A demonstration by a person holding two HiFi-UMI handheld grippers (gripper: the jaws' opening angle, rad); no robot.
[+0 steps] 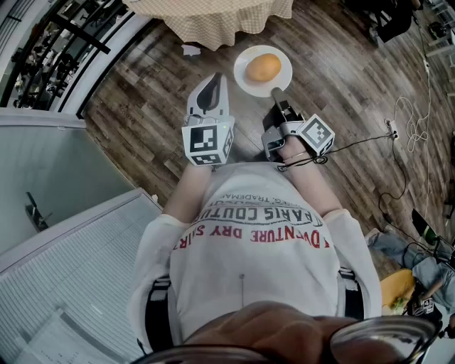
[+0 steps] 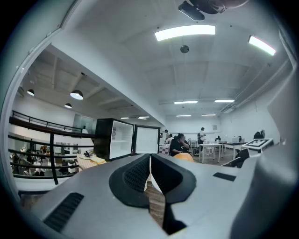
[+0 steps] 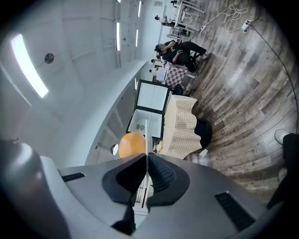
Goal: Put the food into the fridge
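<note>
1. My right tool (image 1: 276,94) pinches the plate (image 1: 245,84) by its rim, upper centre; tilting it could roll the orange (image 1: 263,68) off.
2. My left tool (image 1: 211,91) is closed and empty; the fridge (image 2: 114,137) stands open ahead.

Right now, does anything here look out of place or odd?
A white scrap lies on the wooden floor beside the checked tablecloth, like litter. Loose cables also trail across the floor. The food sits centred on its plate.
</note>
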